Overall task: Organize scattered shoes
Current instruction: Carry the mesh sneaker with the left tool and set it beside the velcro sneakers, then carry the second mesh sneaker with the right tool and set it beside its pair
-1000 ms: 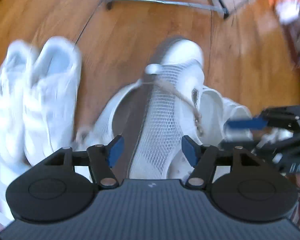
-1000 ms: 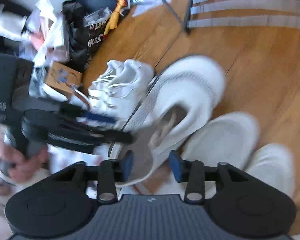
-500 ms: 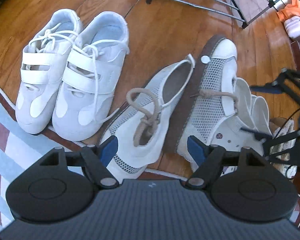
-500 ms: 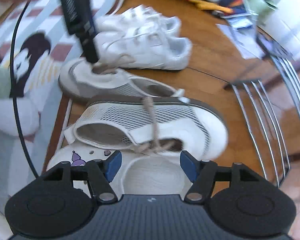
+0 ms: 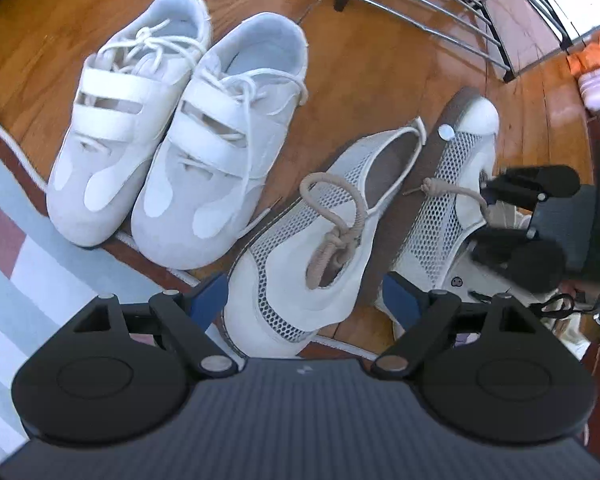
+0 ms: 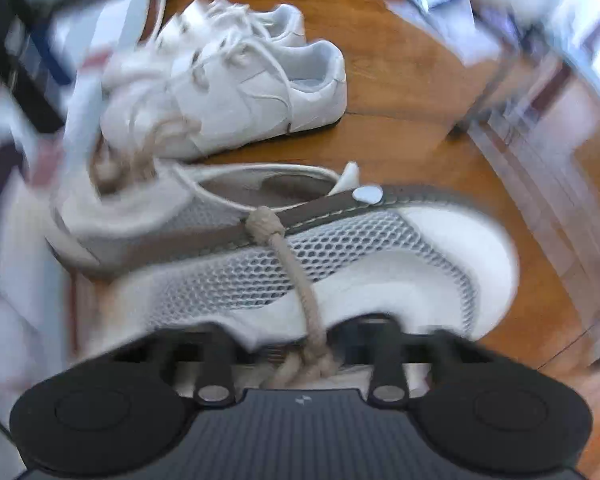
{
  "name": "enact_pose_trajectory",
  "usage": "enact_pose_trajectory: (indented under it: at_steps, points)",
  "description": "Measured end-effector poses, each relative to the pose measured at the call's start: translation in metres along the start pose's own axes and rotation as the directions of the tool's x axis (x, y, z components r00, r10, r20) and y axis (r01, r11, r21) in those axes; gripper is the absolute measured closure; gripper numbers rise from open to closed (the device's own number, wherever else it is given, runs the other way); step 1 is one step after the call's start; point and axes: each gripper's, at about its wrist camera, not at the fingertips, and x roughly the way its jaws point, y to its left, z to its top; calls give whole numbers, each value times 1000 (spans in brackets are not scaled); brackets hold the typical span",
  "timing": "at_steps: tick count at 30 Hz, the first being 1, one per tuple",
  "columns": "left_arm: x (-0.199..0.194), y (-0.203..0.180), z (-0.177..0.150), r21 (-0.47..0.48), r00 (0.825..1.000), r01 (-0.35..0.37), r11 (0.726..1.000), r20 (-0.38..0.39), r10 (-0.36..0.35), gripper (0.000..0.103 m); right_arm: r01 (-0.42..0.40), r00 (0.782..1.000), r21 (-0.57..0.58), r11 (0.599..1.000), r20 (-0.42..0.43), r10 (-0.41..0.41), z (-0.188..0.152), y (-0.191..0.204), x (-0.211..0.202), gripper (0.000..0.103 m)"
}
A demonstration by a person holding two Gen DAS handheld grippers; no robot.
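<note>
The left gripper (image 5: pixel 304 300) is being held above the upright mesh shoe (image 5: pixel 312 240), its jaws opening wide with the shoe's toe between them, untouched. The right gripper (image 6: pixel 300 344) is being kept shut on the tan lace (image 6: pixel 300 288) of the second mesh shoe (image 6: pixel 340 264), which is lying on its side against the first. A white sneaker pair (image 5: pixel 172 128) is sitting side by side on the wood floor (image 5: pixel 360 60), toes at the rug (image 5: pixel 24 248) edge. A metal rack (image 5: pixel 440 12) is standing beyond.

White strap sneakers (image 5: pixel 172 152) paired upright; mesh shoe (image 5: pixel 320 248) upright, second mesh shoe (image 5: pixel 452 200) tipped sideways alongside.
</note>
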Motion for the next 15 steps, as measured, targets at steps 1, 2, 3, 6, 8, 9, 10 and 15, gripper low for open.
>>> enact_pose_trajectory:
  at_steps: [1,2,3,6,8,9,10,15]
  points:
    - [0,2,0,-2,1000,-3,1000,3,3,19,-97,995,177,979,8,97,1,-24,-2,88]
    - [-1,4,0,-2,1000,-4,1000,3,4,19,-156,988,268,951,28,154,-1,-39,-3,88]
    - [-2,6,0,-2,1000,-3,1000,2,3,19,-217,976,356,909,65,208,-4,-55,-5,88]
    - [-4,9,0,-5,1000,-4,1000,6,4,19,-373,927,538,756,180,329,-15,-86,-9,88]
    - [-7,11,1,-13,1000,-2,1000,13,2,19,-457,888,592,664,257,382,-22,-98,-12,88]
    - [-8,11,1,-16,1000,0,1000,16,0,19,-496,865,613,615,294,406,-25,-103,-12,88]
    - [-10,11,1,-18,1000,1,1000,19,-1,19,-533,841,637,556,328,430,-28,-107,-11,88]
    - [-16,10,1,-25,999,-4,1000,36,5,19,-652,733,692,311,469,492,-44,-117,-5,88]
